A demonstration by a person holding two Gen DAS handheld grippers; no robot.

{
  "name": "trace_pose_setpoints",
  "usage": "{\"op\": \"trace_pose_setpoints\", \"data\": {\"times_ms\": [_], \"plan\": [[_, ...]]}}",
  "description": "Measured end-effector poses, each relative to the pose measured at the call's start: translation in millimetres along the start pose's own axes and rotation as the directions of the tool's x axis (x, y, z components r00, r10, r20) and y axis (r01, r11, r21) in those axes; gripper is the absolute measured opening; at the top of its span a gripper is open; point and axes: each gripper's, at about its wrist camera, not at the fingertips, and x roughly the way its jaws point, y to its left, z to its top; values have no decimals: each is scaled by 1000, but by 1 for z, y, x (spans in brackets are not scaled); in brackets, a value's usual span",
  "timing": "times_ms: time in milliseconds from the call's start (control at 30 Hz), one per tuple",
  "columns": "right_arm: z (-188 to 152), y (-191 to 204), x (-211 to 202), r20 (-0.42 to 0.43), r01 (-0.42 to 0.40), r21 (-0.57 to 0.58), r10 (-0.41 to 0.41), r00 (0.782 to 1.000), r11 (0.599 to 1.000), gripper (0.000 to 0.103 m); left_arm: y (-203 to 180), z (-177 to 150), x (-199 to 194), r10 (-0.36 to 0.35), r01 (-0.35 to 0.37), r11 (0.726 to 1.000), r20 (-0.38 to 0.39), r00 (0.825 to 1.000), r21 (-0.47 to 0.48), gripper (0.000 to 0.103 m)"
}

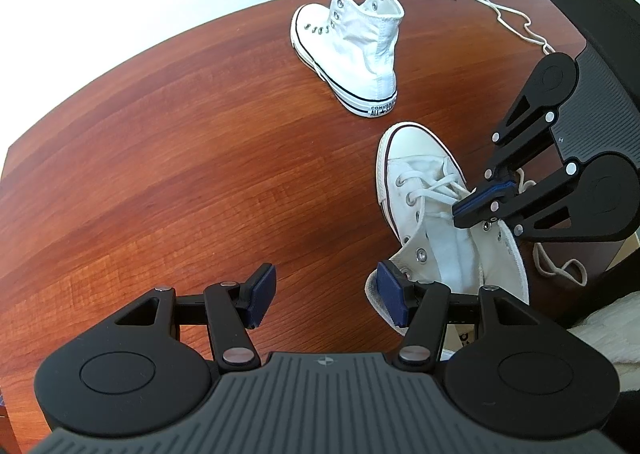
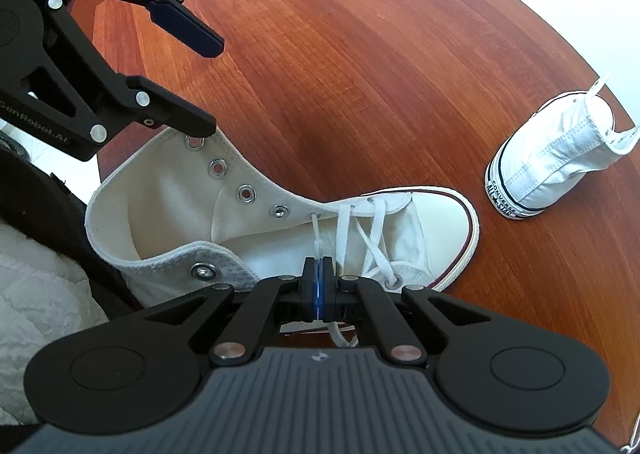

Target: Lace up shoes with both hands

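Left gripper (image 1: 326, 294) sits at the bottom of the left wrist frame, jaws spread wide, nothing between the blue pads (image 1: 264, 286). Its right-hand finger is touching or just beside the collar of the near shoe (image 1: 440, 238); can't tell which. In the right wrist frame that same gripper shows upper left, one finger tip at the top eyelet (image 2: 195, 142) of the shoe's ankle flap.

Right gripper (image 2: 318, 286) at bottom centre of its own frame, jaws pressed together on the lace (image 2: 318, 242). Lace runs straight from a left-row eyelet of the shoe into the pads. In the left wrist frame it comes in from the right edge, tips over the tongue area.

Near shoe: white high-top, lower right in the left wrist frame, centre in the right wrist frame, toe pointing away from the person. Laced only across the lower few eyelets near the toe; upper eyelets empty. Slack lace loops off the right side of the shoe at the right edge of the left wrist frame.

Second shoe (image 1: 352, 54): white high-top, upright, upper centre of the left wrist frame, well apart from the near one, eyelets empty. Loose lace (image 1: 500, 14) trails from it toward the upper right.

Both stand on a reddish wood table (image 1: 180, 154).
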Motion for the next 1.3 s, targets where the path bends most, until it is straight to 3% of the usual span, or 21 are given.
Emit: {"op": "trace_pose_setpoints", "data": {"times_ms": [667,900,1167,1300], "plan": [[-17,12,-11,-5,4,13,-4,1000,1000,0,0,-2,0,5,-5,1000,-5,1000,6,59],[-23,19,-21,11,13,1,-13,1000,1000,0,3,-1,-17,-37,37,999,34,999,-3,59],[-41,36,-40,41,17,-9,-16,999,1000,0,19,-1,-27,10,-11,1000,54,998,10,57],[-47,43,-47,51,18,-6,-18,999,1000,0,17,-2,-18,4,-8,997,52,999,82,53]]}}
